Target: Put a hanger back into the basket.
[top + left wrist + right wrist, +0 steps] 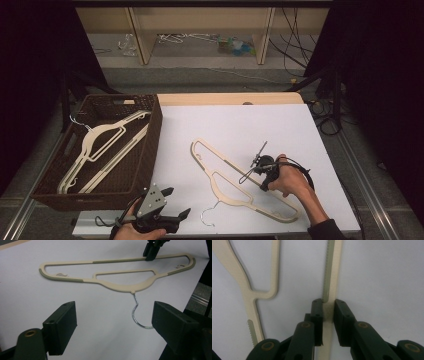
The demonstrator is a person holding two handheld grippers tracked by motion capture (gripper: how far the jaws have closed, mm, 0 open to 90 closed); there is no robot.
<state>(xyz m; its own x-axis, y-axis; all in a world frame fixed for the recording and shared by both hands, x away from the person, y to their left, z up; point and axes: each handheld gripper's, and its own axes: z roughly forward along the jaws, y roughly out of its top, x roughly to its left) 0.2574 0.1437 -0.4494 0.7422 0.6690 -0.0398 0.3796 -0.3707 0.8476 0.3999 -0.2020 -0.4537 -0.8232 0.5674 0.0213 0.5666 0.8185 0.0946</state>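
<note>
On the white table, the right tongs point(328, 308) pinch the hanger's point(227, 181) straight bar; the left tongs point(113, 327) stand spread nearby.

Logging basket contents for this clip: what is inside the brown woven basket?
Inside the brown woven basket lies one cream hanger, its metal hook toward the far left corner. The near wall hides the bottom strip.

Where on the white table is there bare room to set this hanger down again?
Bare table runs from the basket wall to the far and right edges, beyond the hanger. The near strip is crowded: right gripper clamps the hanger's bar, left gripper hovers by its hook.
</note>
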